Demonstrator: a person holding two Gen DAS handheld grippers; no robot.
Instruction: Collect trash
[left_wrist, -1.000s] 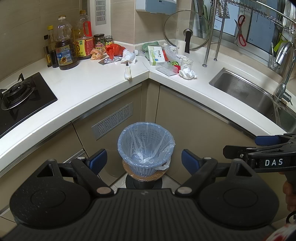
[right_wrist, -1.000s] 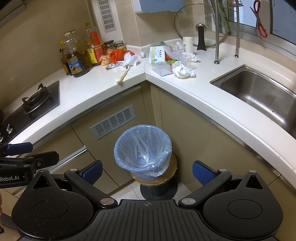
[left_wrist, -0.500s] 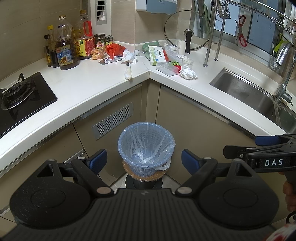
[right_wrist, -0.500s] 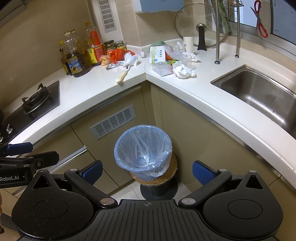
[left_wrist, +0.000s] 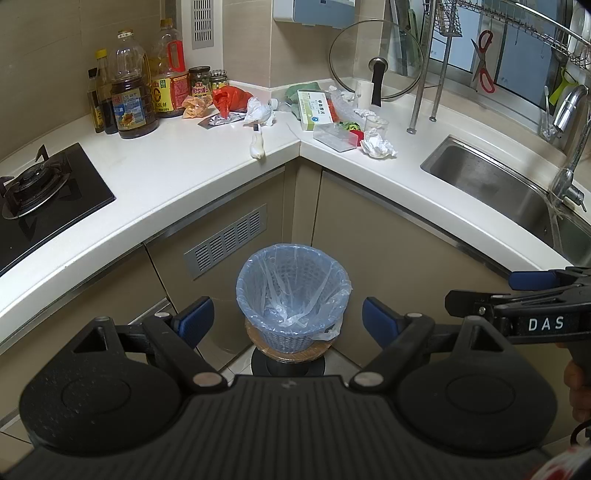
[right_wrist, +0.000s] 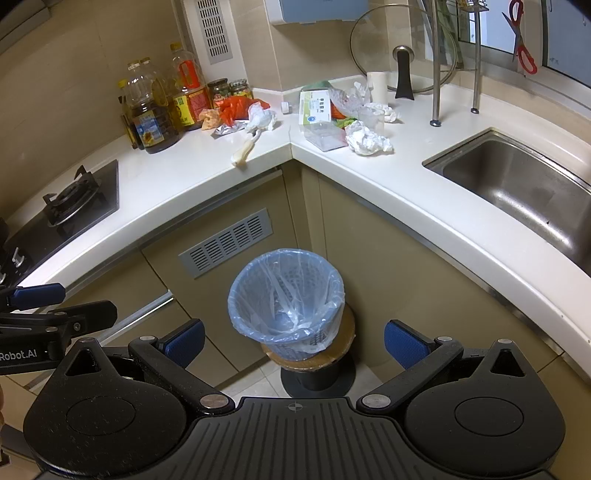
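Trash all on counter, upper centre; bin at bottom centre apparently empty. Left gripper and right gripper wide, holding nothing.

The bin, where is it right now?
The bin stands on a small round stool on the floor, in the inner corner of the counter, below the vent and ahead of both open grippers, centre in both views.

"DAS", "Robot.AI" on tongs

The sink is running off the right edge, the stove off the left; the bin's stand is hiding beneath it.
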